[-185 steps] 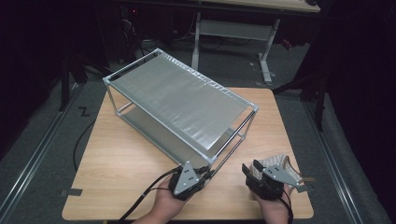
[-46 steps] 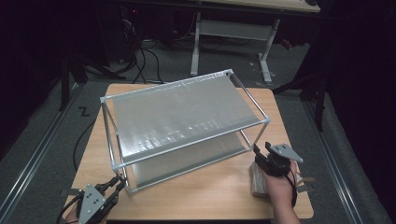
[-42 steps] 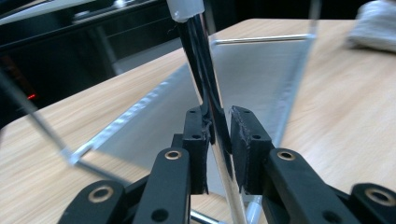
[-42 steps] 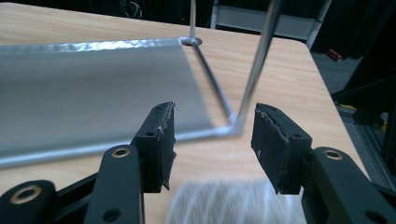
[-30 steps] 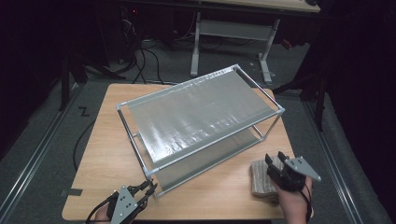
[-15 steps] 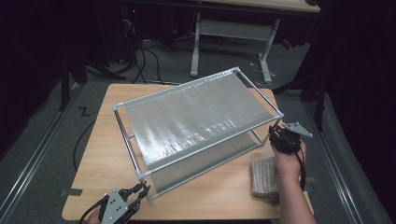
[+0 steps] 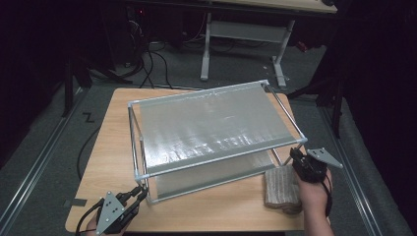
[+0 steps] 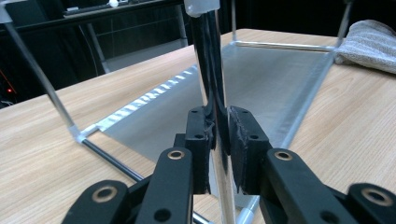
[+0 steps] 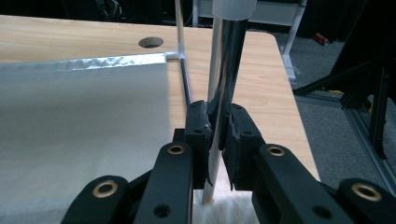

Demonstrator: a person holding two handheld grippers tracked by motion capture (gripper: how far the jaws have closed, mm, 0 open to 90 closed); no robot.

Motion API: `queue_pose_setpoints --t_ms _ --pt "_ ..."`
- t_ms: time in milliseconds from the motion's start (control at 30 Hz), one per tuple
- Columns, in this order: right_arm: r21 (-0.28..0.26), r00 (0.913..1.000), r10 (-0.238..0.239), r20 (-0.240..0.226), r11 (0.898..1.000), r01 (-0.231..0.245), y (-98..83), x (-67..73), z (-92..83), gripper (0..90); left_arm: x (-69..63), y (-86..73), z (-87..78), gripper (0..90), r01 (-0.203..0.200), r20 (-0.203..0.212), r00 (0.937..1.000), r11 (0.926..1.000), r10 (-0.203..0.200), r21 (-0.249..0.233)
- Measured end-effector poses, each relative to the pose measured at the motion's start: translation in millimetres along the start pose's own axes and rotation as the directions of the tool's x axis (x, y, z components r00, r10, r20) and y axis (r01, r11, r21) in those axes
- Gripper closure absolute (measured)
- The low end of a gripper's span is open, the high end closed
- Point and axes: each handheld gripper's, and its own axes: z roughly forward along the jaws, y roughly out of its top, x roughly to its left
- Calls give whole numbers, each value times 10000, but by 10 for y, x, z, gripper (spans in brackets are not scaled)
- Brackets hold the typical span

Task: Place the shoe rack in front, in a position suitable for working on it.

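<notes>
A two-tier metal rack (image 7: 211, 130) with chrome posts and silvery mesh shelves is seen standing on the wooden counter (image 7: 110, 147), set at a slant across the middle of it and reaching toward the counter's right edge.

The left gripper (image 7: 129, 204) is found at the near left corner of the counter. In the left gripper view, its fingers (image 8: 201, 140) are pressed against both sides of the rack's near left corner post (image 8: 212, 84), which stands upright between them. The fingers are narrow, with only the post between the pads.

The right gripper (image 7: 301, 160) is found near the right edge of the counter, at the rack's near right corner. In the right gripper view, its fingers (image 9: 198, 135) have just been closing and are now clamped on the upright near right corner post (image 9: 224, 70), the pads touching the chrome on both sides.

A folded grey towel (image 7: 281, 189) is noted lying on the counter near its near right corner, just beside the rack's lower shelf and partly under the right hand. In the left gripper view the towel (image 8: 369, 39) appears beyond the rack's lower frame.

A round hole (image 9: 151, 42) in the counter top is recorded in the right gripper view, beyond the rack's far corner.
</notes>
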Motion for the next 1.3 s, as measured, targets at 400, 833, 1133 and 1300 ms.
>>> queue_pose_setpoints --t_ms 400,833,1133,1300 --pt "298 9988 159 461 9994 -173 -524 276 -555 405 -19 -4 28 775 -160 -157 9998 9998 158 -86" --pt "2599 9967 -567 580 9648 397 -957 377 -365 250 -23 3 36 773 -100 -240 9997 9998 95 -197" --pt "2379 9965 -830 116 9682 778 -968 416 -400 446 -26 -1 38 771 -100 -247 9997 9997 94 -220" --pt "1797 9933 -1064 448 9789 967 -922 445 -498 205 -23 -1 38 770 -89 -216 9997 9997 84 -214"
